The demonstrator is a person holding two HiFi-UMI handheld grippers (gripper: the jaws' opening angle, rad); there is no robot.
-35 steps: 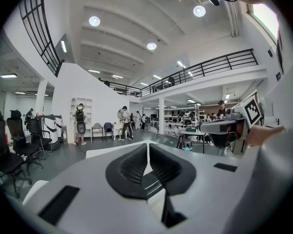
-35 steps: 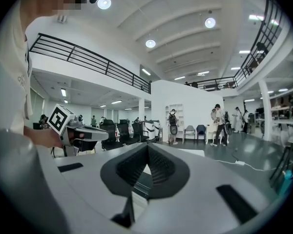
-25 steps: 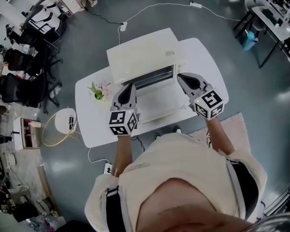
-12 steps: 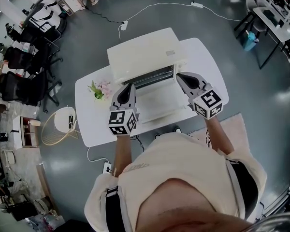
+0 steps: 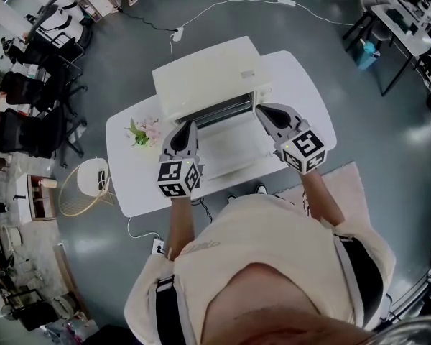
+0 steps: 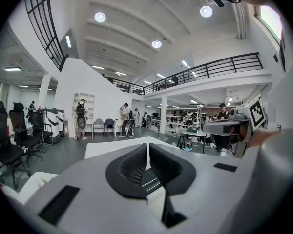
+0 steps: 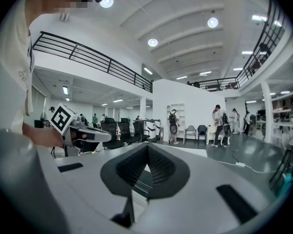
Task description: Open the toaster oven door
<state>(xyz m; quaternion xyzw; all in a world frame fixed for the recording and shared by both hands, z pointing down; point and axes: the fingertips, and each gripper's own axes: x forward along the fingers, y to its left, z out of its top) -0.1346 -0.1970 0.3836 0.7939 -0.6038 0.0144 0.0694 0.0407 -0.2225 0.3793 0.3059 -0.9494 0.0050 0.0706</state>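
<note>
The cream toaster oven (image 5: 205, 77) stands on the white table (image 5: 302, 92). Its door (image 5: 230, 148) lies folded down flat towards me, and the dark opening (image 5: 215, 112) shows behind it. My left gripper (image 5: 189, 125) is shut and empty at the door's left edge, near the left end of the opening. At the door's right hinge corner, my right gripper (image 5: 261, 109) is shut and empty too. In the left gripper view the closed jaws (image 6: 148, 152) point over the oven, with the right gripper (image 6: 229, 126) off to the side. The right gripper view shows its closed jaws (image 7: 148, 152) and the left gripper (image 7: 83, 133).
A small bunch of flowers (image 5: 142, 133) sits on the table left of the oven. A round wire basket (image 5: 86, 185) stands on the floor at the left, and a rug (image 5: 352, 185) lies at the right. A white cable (image 5: 223, 6) runs across the floor behind the table.
The head view has slid slightly up and left. Both grippers keep their places beside the open door, still shut.
</note>
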